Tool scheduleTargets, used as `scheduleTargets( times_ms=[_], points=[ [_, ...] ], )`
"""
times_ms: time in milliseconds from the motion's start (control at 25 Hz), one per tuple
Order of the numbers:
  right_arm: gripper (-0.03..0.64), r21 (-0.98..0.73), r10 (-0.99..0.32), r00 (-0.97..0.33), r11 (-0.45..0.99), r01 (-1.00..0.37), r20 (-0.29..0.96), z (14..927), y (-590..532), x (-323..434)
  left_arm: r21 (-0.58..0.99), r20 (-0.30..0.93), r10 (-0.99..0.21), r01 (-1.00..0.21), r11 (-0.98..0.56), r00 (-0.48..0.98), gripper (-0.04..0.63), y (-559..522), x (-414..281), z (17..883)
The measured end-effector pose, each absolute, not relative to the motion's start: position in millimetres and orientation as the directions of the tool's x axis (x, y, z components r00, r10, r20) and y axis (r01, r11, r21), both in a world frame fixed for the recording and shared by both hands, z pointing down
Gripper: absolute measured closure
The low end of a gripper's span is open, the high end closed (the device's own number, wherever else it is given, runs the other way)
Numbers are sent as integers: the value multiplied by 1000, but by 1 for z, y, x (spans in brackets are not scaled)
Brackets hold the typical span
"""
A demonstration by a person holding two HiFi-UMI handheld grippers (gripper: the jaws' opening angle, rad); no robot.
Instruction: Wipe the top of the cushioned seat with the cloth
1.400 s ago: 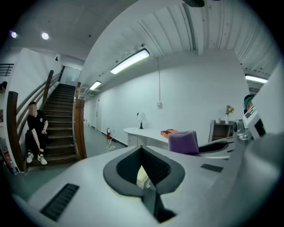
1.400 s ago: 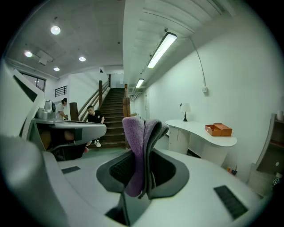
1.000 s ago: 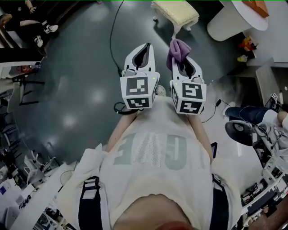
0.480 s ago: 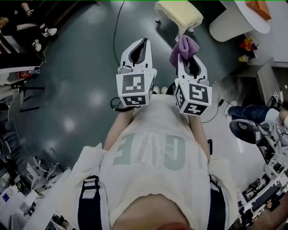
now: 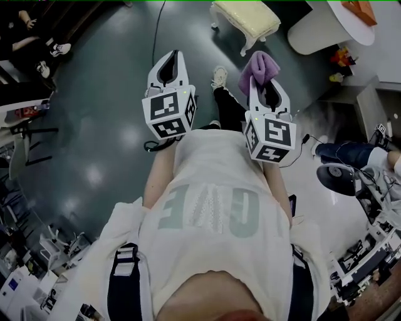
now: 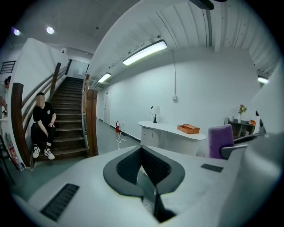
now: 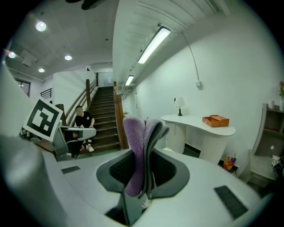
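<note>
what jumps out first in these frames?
The purple cloth, clamped upright in the right gripper out in front of the person's chest. Next, the cream cushioned seat on the dark floor ahead, not yet touched. The left gripper is beside the right one, shut and empty.

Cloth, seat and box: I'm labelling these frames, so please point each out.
purple cloth (image 7: 134, 150), right gripper view, middle of its fold.
cushioned seat (image 5: 246, 17), head view, yellow top.
orange box (image 6: 188, 129), left gripper view, front side.
</note>
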State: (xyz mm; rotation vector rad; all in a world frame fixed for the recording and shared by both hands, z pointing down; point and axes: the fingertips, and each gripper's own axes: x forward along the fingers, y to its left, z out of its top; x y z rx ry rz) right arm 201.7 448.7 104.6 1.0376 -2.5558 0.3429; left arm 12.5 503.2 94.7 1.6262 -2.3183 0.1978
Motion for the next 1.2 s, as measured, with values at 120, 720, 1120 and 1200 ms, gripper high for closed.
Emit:
scheduleTargets(
  times_ms=[120, 720, 1120, 1200],
  points=[
    [525, -113, -621, -672, 695, -710, 404, 111, 424, 195, 41, 312, -895, -936, 349, -319, 589, 484, 8, 96],
    [525, -178, -584, -692, 696, -696, 424, 140, 209, 70, -28, 303, -887, -933, 358, -349, 589, 310, -96, 96],
    [525, -113, -557, -701, 742, -661, 445, 114, 50, -18, -19, 242, -905, -935, 355, -349, 589, 140, -174, 50],
    [525, -108, -568, -697, 736, -668, 439, 111, 30, -28, -23, 235, -912, -940, 340, -335, 589, 117, -181, 47]
  ],
)
